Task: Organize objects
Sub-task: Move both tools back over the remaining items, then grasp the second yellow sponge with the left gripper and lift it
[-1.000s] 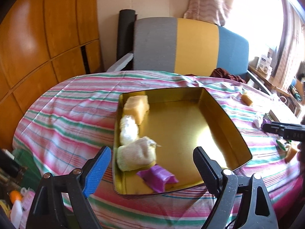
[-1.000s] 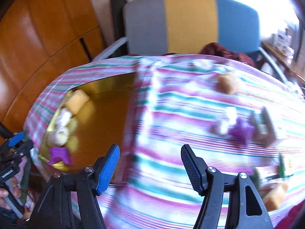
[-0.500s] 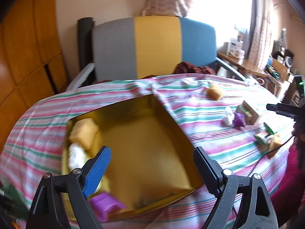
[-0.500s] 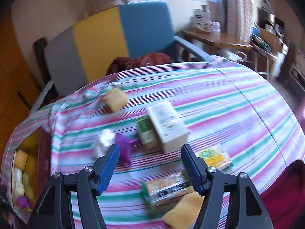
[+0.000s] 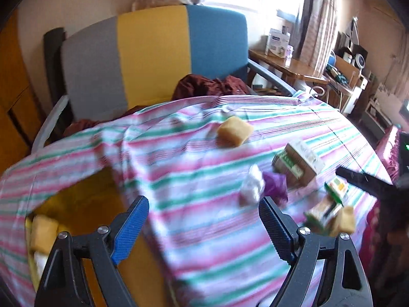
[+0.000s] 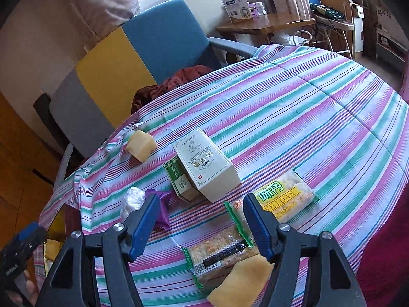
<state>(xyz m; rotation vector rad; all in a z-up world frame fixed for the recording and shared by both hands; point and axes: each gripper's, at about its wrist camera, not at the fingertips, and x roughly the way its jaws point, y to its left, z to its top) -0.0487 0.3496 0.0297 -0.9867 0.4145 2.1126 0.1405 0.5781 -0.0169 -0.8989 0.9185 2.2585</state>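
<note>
Partly done; gold tin [image 5: 84, 204] at near left holds few yellow packets [image 5: 42, 232]; both tools spread, empty: left tool [image 5: 202, 227], right tool [image 6: 199, 220]; snack packs [image 6: 283, 197], boxes [image 6: 204, 168], purple wrapper [image 6: 163, 204] left on table [image 6: 306, 117].

bare striped cloth [image 6: 319, 107] beyond cream box [image 6: 204, 166]

We are in a lived-in home room: a table under a striped tablecloth [image 6: 294, 97] fills the middle, an upholstered armchair [image 5: 153, 56] stands behind it at upper left, curtains [image 5: 317, 20] frame a bright window, and a cluttered wooden desk [image 6: 265, 23] sits upper right.
</note>
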